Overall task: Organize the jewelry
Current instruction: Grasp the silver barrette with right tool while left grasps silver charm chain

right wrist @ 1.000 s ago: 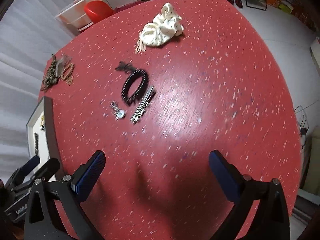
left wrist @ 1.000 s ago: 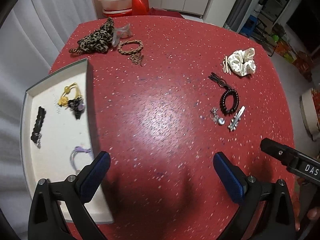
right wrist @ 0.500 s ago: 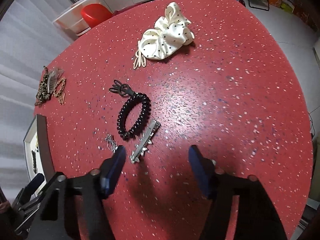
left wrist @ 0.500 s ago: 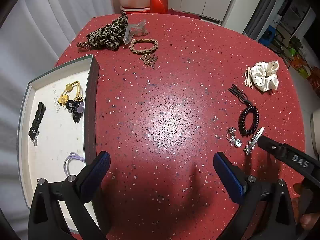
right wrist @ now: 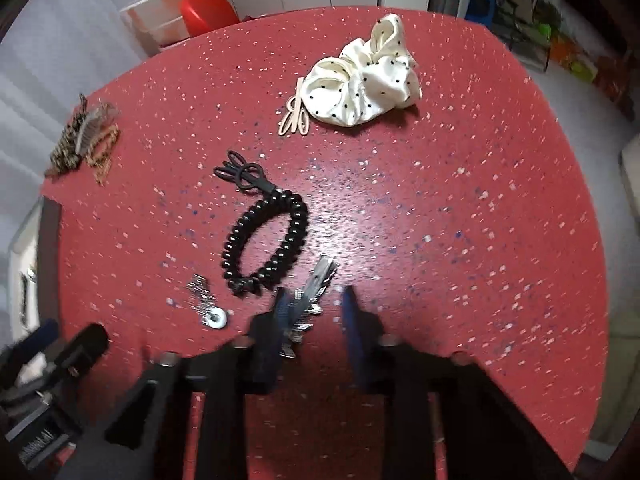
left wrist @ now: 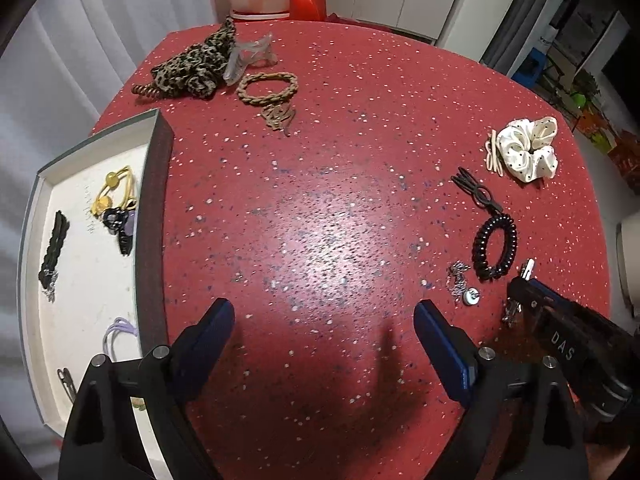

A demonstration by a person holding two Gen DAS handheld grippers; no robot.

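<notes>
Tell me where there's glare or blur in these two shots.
Left wrist view: sharp, with a pale glare patch on the table centre, gripper shadows below it and fisheye bending at the edges. Right wrist view: motion blur, worst on the right hand-held gripper and silver clip; glare beside the black coil tie.

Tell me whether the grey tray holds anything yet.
Partly filled. The grey tray holds yellow hair ties, a black braided band and a lilac tie.

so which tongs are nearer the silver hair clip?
Right. The right tongs straddle the silver hair clip; the left tongs hang open over bare table, well away.
</notes>
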